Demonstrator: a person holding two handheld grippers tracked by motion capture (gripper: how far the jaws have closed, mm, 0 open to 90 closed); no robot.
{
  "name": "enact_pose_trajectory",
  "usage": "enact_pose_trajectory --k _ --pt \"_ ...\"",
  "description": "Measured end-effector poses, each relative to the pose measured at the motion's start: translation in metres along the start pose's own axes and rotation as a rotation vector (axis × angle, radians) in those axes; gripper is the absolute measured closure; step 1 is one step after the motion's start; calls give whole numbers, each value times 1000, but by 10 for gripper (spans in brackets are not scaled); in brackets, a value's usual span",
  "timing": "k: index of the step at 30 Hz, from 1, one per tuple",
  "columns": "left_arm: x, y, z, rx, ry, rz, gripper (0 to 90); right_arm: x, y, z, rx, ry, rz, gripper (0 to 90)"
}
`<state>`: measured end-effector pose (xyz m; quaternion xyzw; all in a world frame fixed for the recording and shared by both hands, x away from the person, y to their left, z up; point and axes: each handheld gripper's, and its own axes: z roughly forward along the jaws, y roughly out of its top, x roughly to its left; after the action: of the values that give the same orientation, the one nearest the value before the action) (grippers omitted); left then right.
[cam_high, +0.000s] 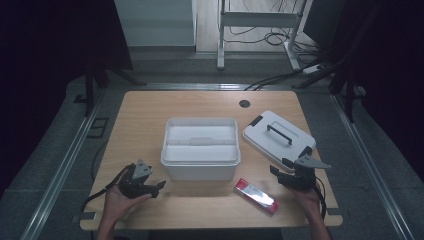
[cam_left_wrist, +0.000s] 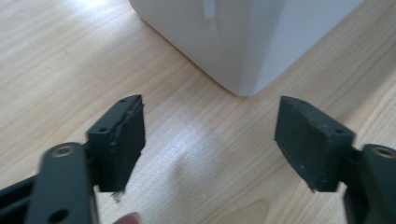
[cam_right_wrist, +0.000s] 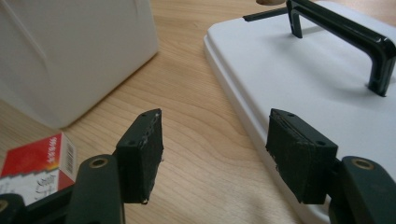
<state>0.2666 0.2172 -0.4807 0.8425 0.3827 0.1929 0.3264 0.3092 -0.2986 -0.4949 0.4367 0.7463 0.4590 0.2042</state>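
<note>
A white open-topped bin (cam_high: 200, 150) stands mid-table, and its corner (cam_left_wrist: 243, 42) rises just beyond my left gripper (cam_left_wrist: 210, 116). That gripper (cam_high: 156, 189) rests at the bin's front left, open, with bare wood between its jaws. The bin's white lid (cam_high: 277, 135) with a black handle (cam_right_wrist: 341, 28) lies flat to the right. My right gripper (cam_high: 280, 167) sits at the lid's near edge (cam_right_wrist: 299, 70), open and holding nothing (cam_right_wrist: 215, 126). A red and white carton (cam_high: 256, 196) lies flat in front of the bin, left of the right gripper (cam_right_wrist: 42, 161).
The wooden table (cam_high: 145, 115) has a round cable hole (cam_high: 244, 103) near its far edge. Beyond it are a white frame's legs (cam_high: 220, 60) and floor cables (cam_high: 270, 37). The bin's wall (cam_right_wrist: 74, 46) stands close on the right gripper's left.
</note>
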Motion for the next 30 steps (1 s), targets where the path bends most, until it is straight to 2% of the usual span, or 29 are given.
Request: enact_pose_trajectory --k 4,6,9,11,16,17,19,20,21,22,23,24,25,26,29,30 --pt "0 0 -2 -12 -14 -18 295 -2 -1 -1 8 1 -7 357" --pt "-1 -1 -2 -10 -6 -16 290 -3 -1 -2 13 5 -11 357" --pt "-3 -1 1 2 -4 -8 286 0 -2 -1 22 10 -29 361" --pt "-3 -1 1 -1 1 -9 289 3 0 0 34 5 -61 363" --pt "1 -1 -7 -16 36 -17 285 6 1 3 46 6 -77 368" --pt "5 -1 -13 -32 55 -19 287 6 0 4 60 12 -87 372" --pt "7 -1 -17 -44 58 -20 310 7 0 5 64 18 -102 377" --pt "9 0 -20 -60 57 -22 335 7 0 6 64 21 -107 378" --pt "14 4 -27 -103 54 -21 352 7 0 6 65 19 -111 379" --pt "14 4 -27 -103 54 -21 356 7 0 6 65 19 -111 379" --pt "19 12 -37 -124 64 1 356 5 1 7 68 14 -117 381" --pt "19 12 -37 -124 64 1 352 5 1 7 68 14 -117 381" --pt "23 21 -45 -139 85 24 352 4 1 7 70 13 -114 382" --pt "25 24 -47 -145 88 32 351 3 1 7 70 12 -114 384" --pt "30 36 -52 -147 79 58 344 2 1 6 72 6 -115 385" --pt "34 46 -55 -145 62 83 342 2 1 6 72 5 -116 385"
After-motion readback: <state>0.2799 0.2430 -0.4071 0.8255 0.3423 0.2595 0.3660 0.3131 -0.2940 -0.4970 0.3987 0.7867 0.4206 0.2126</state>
